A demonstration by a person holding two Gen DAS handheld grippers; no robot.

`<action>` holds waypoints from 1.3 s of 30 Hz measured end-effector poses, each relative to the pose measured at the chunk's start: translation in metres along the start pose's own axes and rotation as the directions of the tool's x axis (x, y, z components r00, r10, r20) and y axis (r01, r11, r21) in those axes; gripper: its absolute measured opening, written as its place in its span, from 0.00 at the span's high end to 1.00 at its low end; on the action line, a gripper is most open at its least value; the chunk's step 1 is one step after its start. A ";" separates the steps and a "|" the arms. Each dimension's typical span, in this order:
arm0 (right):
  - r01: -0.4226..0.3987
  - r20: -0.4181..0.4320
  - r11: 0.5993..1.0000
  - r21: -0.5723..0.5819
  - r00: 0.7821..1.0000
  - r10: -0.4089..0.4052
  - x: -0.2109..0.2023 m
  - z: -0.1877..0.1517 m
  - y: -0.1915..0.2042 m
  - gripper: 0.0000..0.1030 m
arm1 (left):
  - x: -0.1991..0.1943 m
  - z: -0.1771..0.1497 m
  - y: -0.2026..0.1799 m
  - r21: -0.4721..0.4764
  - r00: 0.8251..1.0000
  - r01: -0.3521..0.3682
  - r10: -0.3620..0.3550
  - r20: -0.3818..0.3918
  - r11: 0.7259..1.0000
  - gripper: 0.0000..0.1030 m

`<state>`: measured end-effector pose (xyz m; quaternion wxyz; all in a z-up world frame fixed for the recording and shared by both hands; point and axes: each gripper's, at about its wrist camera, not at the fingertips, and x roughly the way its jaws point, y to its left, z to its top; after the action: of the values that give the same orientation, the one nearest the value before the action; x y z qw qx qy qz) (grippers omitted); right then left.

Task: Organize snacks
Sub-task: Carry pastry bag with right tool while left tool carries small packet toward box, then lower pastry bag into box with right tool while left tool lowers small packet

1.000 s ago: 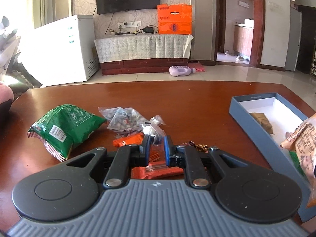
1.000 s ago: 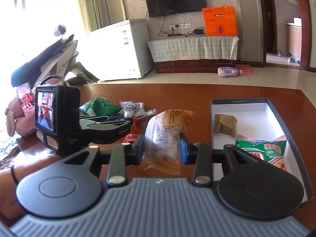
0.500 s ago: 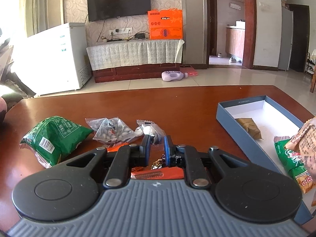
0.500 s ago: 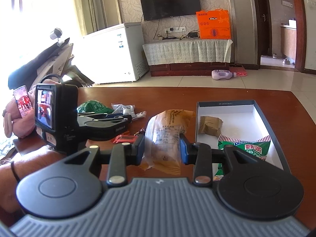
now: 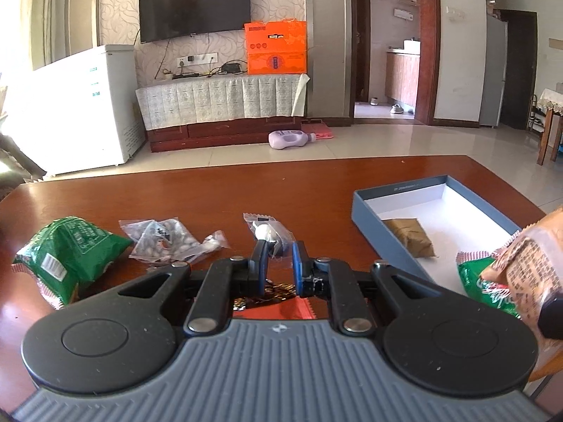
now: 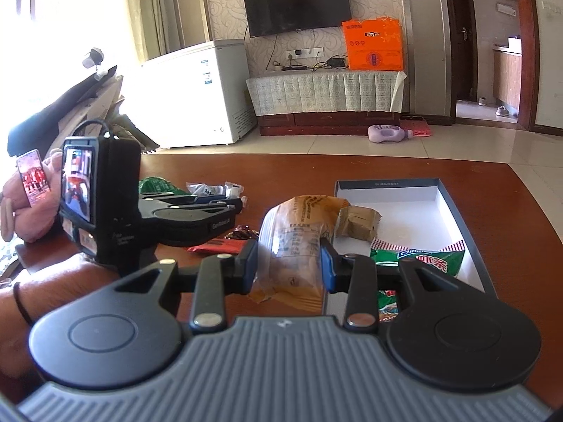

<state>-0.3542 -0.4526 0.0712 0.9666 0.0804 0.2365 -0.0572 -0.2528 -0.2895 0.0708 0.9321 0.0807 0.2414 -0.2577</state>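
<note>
My right gripper [image 6: 289, 263] is shut on an orange and clear bread packet [image 6: 299, 242], held just left of the blue box [image 6: 454, 211]. The box holds a brown packet [image 6: 359, 223] and a green and red snack bag [image 6: 418, 263]. My left gripper [image 5: 278, 263] hangs above the loose snacks with a narrow gap between its fingers and nothing in it. Under it lie a red packet [image 5: 281, 309], a small clear packet [image 5: 269, 232], a clear bag of nuts [image 5: 165, 241] and a green bag [image 5: 67, 253]. The bread packet also shows in the left wrist view [image 5: 527, 263].
The snacks and box lie on a dark red wooden table [image 5: 246, 190]. The left gripper's body and camera [image 6: 102, 204] stand left of my right gripper. A pink soft toy [image 6: 38, 204] sits at the table's left edge.
My left gripper has risen and drawn back from the red packet without it. My right gripper has moved right with the bread packet, closer to the box.
</note>
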 end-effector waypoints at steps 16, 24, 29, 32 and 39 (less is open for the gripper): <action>0.034 0.016 0.999 0.027 0.999 -0.034 -0.003 0.001 -0.016 0.62 | 0.009 0.015 -0.031 0.013 0.998 0.064 -0.064 0.022 0.998 0.83; 0.046 0.018 0.998 0.053 0.999 -0.047 -0.004 0.003 -0.028 0.62 | 0.016 0.029 -0.055 0.019 0.995 0.097 -0.097 0.026 0.995 0.83; 0.057 0.020 0.996 0.073 0.998 -0.058 -0.006 0.003 -0.036 0.62 | 0.022 0.036 -0.077 0.035 0.993 0.118 -0.119 0.025 0.992 0.83; 0.063 0.020 0.994 0.084 0.998 -0.065 -0.008 0.003 -0.044 0.62 | 0.027 0.040 -0.086 0.037 0.991 0.128 -0.129 0.024 0.991 0.83; 0.078 0.015 0.991 0.108 0.997 -0.080 -0.010 0.004 -0.056 0.62 | 0.037 0.049 -0.108 0.057 0.989 0.144 -0.145 0.021 0.988 0.83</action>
<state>-0.3700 -0.5074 0.0720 0.9602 0.1223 0.2265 -0.1090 -0.2614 -0.4120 0.0927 0.9114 0.0854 0.2276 -0.3321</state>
